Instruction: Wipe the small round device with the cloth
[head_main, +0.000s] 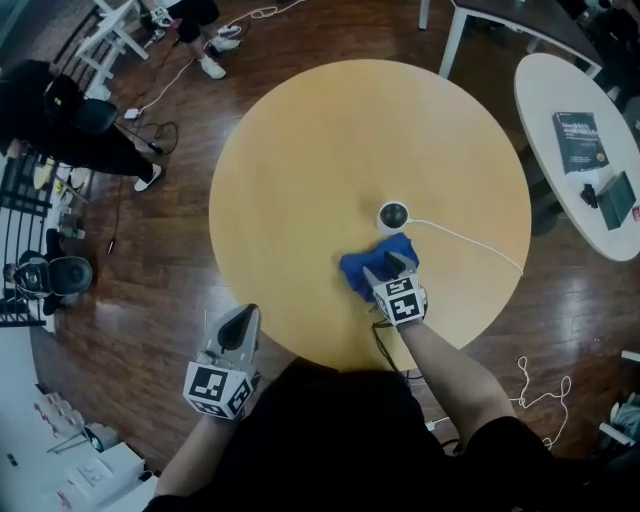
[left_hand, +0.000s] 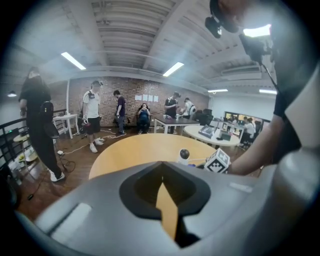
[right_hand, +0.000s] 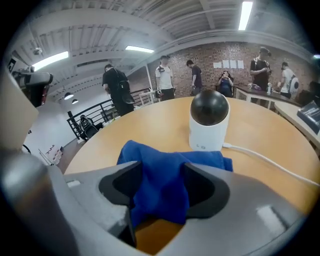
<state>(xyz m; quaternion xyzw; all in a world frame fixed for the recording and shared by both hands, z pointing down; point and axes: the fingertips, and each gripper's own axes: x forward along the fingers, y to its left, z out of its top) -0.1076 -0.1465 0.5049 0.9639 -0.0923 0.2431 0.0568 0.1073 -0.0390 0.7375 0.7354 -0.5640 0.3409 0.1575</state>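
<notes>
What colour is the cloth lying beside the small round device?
Blue, a solid deep blue. The cloth shows best in the right gripper view.

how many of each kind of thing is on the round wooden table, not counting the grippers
small round white device with a black dome: 1
blue cloth: 1
white cable: 1
total: 3

The cloth (right_hand: 165, 182) was soft, matt blue fabric; the small round device (right_hand: 209, 125) had a smooth white plastic body and 1 glossy black dome; the table (head_main: 330, 140) was smooth, matt pale wood; the floor (head_main: 150, 300), dark glossy planks; the tongs of the right gripper (head_main: 385, 268), matt grey plastic.
</notes>
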